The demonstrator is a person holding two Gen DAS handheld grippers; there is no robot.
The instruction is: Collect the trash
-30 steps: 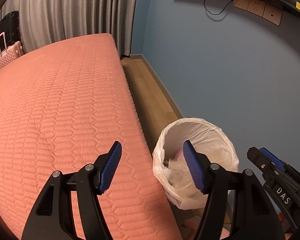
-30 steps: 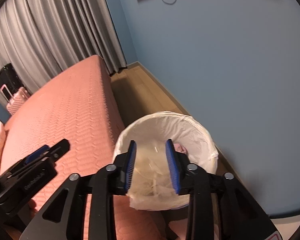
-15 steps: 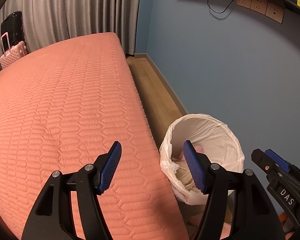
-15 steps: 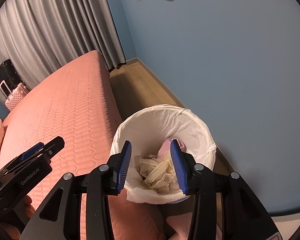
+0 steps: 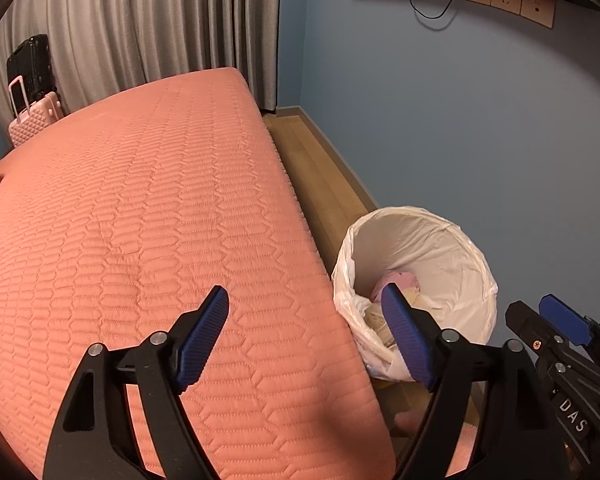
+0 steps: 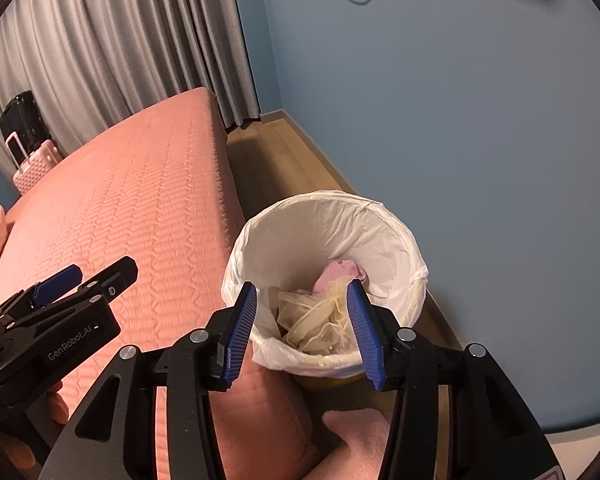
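Both jaws are opening and empty: the right hand-held gripper (image 6: pixel 302 330) hangs above the lined trash bin (image 6: pixel 380 216). Crumpled trash (image 6: pixel 320 312) lies below it, while the left hand-held gripper (image 5: pixel 304 340) spans the bed's (image 5: pixel 140 200) edge.

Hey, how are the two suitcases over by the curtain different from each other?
The black suitcase is dark with ribbed sides, while the pink suitcase is pale with a diamond-quilted shell. The black one rises higher against the curtain; the pink one sits lower in front of it. The pink one's handle is pulled up; no raised handle shows on the black one. Both stand upright beyond the far end of the bed.
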